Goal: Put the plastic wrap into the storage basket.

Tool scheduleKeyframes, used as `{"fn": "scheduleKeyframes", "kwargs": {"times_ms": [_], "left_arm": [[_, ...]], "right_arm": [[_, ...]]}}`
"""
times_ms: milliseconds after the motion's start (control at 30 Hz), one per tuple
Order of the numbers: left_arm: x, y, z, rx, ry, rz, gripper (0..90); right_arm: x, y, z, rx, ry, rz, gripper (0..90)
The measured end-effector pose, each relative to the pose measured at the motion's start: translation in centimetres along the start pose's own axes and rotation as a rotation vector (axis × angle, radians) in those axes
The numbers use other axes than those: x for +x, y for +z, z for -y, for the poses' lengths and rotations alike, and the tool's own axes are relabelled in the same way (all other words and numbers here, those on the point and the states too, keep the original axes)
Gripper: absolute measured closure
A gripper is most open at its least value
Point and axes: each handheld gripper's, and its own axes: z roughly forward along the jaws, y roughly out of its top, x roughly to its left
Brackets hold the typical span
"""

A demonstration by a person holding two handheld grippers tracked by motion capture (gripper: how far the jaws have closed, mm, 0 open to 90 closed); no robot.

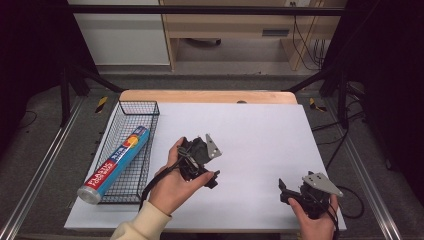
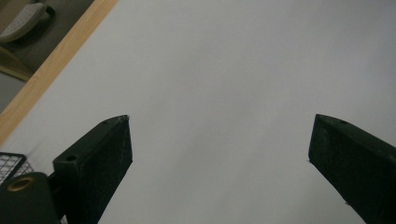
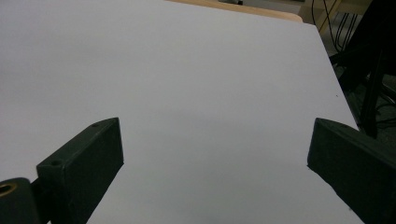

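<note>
Blue wrap box (image 1: 116, 165) lies in the wire basket (image 1: 131, 107) at left of frame, long axis running lower-left to upper-right, seemingly overhanging the near rim; left gripper (image 1: 200, 165) and right gripper (image 1: 292, 192) both released, empty.

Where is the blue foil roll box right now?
In the high view the blue roll box lies in the wire basket at the table's left edge, left of the left tongs.

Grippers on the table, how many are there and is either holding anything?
2. The left gripper is over the white table beside the wire basket, jaws open and empty. The right gripper is near the table's front right corner, also open and empty.
</note>
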Motion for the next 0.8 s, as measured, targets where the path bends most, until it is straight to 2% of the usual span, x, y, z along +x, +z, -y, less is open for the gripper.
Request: {"fn": "scheduleKeyframes", "kwargs": {"times_ms": [233,500,600,800], "left_arm": [[-1.0,1.8,0.4,-0.019,0.012,0.037,6.4],[-1.5,3.2,1.0,-0.049,0.008,0.053,6.4],[-2.0,4.4,1.4,-0.035,0.024,0.060,6.4],[-2.5,5.6,2.2,-0.035,0.021,0.069,6.3]], "right_arm": [[-0.1,-0.1,0.0,-0.003,-0.008,-0.001,3.8],[0.0,0.1,0.1,0.009,-0.012,-0.004,3.8],[-0.1,0.1,0.1,0.009,-0.014,-0.004,3.8],[-0.1,0.1,0.1,0.012,-0.014,-0.006,3.8]]}}
